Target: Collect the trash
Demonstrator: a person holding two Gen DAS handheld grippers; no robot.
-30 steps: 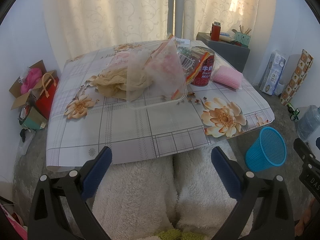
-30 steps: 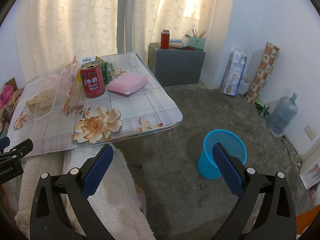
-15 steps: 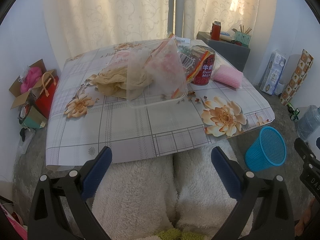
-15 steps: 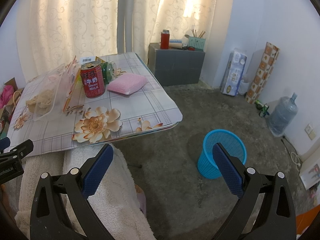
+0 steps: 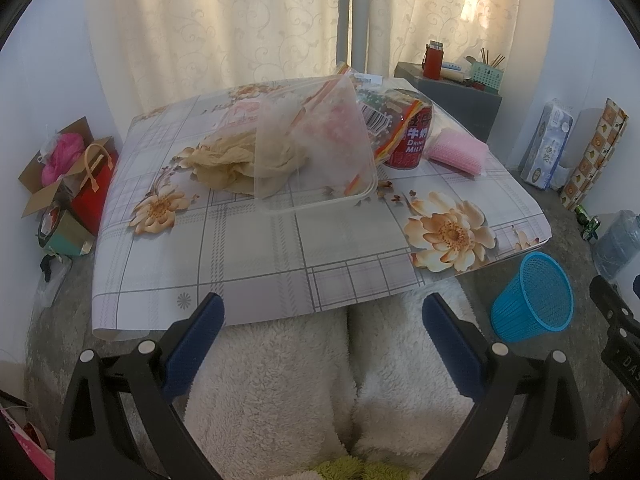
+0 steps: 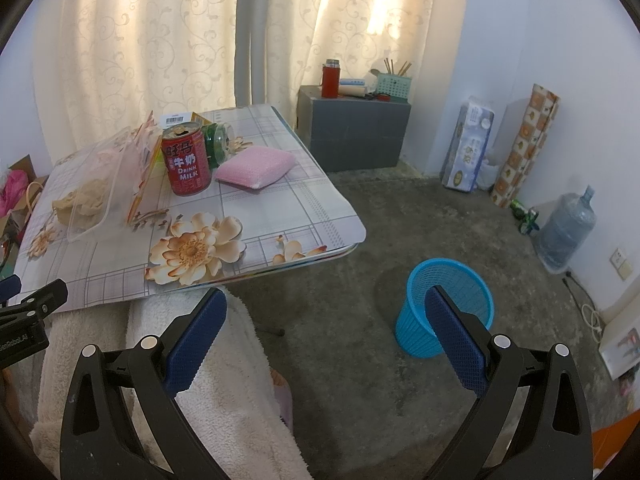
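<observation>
Left wrist view: left claw point(image 5: 320, 316) released, empty, w/ red milk can point(image 5: 411, 140) and clear plastic tray point(image 5: 320, 152) on floral table point(image 5: 256, 256). Right claw point(image 6: 326, 320) released, empty; blue mesh bin point(image 6: 444, 308) on floor beside table.

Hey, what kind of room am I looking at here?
Most likely a lived-in room in a home, not a shop or lab: curtains over a window, a low table with a flowered cover holding a milk can and wrappers, and a blue waste basket on the bare floor.
</observation>
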